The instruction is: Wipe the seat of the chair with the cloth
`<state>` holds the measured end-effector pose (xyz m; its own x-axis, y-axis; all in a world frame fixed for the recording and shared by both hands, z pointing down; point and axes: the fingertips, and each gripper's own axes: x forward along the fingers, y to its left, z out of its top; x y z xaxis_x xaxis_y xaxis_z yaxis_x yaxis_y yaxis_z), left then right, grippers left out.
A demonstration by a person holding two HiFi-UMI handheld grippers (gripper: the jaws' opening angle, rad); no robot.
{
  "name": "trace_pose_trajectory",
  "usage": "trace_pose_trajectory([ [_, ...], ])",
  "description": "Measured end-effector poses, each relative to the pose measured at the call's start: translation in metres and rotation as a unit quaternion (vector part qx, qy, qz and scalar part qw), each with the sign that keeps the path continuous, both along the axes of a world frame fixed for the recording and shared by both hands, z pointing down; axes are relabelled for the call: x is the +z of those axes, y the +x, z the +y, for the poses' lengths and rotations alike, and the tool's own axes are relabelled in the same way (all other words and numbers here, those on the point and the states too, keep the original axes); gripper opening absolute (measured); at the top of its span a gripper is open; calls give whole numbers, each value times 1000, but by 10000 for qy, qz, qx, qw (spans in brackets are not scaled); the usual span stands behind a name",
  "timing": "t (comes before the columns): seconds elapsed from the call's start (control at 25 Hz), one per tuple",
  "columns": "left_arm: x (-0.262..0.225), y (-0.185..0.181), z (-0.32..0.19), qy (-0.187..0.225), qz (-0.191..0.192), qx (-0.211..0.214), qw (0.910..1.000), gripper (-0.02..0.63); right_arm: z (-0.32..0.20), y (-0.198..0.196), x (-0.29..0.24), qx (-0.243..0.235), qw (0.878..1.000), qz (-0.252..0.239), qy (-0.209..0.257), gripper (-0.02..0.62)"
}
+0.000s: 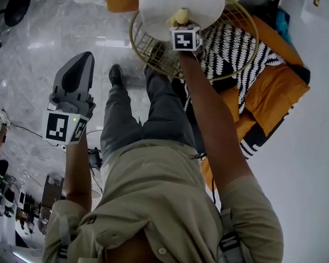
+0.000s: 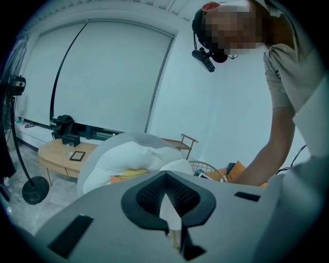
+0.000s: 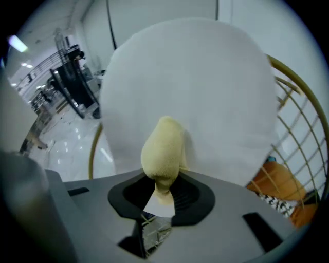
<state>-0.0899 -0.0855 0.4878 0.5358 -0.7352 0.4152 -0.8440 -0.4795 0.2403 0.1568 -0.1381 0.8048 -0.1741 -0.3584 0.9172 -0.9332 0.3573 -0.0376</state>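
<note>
Orange cushions [image 1: 271, 95], black-and-white zigzag throw [image 1: 231, 47], glossy marble floor [image 1: 59, 35], low wooden tabletop [image 2: 51, 153] carrying small dark tablet [image 2: 77, 155], floor fan [image 2: 35, 190] at left.

A pale yellow cloth [image 3: 163, 149], bunched into a soft wad, was pinched by its narrow end in the right claw [image 3: 159, 199] and held against the round white seat [image 3: 195, 77] of the gold wire-framed chair [image 1: 145, 45].
</note>
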Motion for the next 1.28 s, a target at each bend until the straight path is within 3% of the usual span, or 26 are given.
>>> trace_pose_trajectory([
  [0.16, 3, -4, 5, -18, 1, -59, 10000, 15, 36, -92, 8, -1170, 9923, -157, -383, 98],
  [0.24, 4, -7, 7, -22, -3, -85, 10000, 15, 44, -116, 6, -1319, 9899, -302, -421, 98],
  [0.36, 7, -11, 8, -29, -15, -120, 9999, 15, 42, -116, 7, -1174, 9916, -334, -417, 98],
  [0.48, 8, -13, 8, -48, -13, -131, 9999, 15, 33, -90, 9, -1039, 9937, -190, -373, 98],
  [0.6, 7, -11, 7, -43, -6, -103, 9999, 15, 13, -40, 11, -628, 9978, -22, -233, 98],
  [0.72, 5, -7, 4, -25, -12, -63, 10000, 15, -12, 43, 11, 264, 9992, 282, 35, 98],
  [0.84, 6, -2, 1, -21, -5, -14, 10000, 15, -3, 134, 19, 1400, 9877, 661, -195, 97],
  [0.92, 7, 2, 1, -32, 0, 18, 10000, 15, -3, 165, 7, 1648, 9828, 832, -84, 97],
  [1.08, 6, 9, -1, -19, 15, 75, 10000, 15, -2, 170, 0, 1385, 9856, 966, 28, 97],
  [1.28, 5, 7, -1, 6, -7, 57, 10000, 15, 1, 147, 4, 1130, 9892, 932, 44, 95],
])
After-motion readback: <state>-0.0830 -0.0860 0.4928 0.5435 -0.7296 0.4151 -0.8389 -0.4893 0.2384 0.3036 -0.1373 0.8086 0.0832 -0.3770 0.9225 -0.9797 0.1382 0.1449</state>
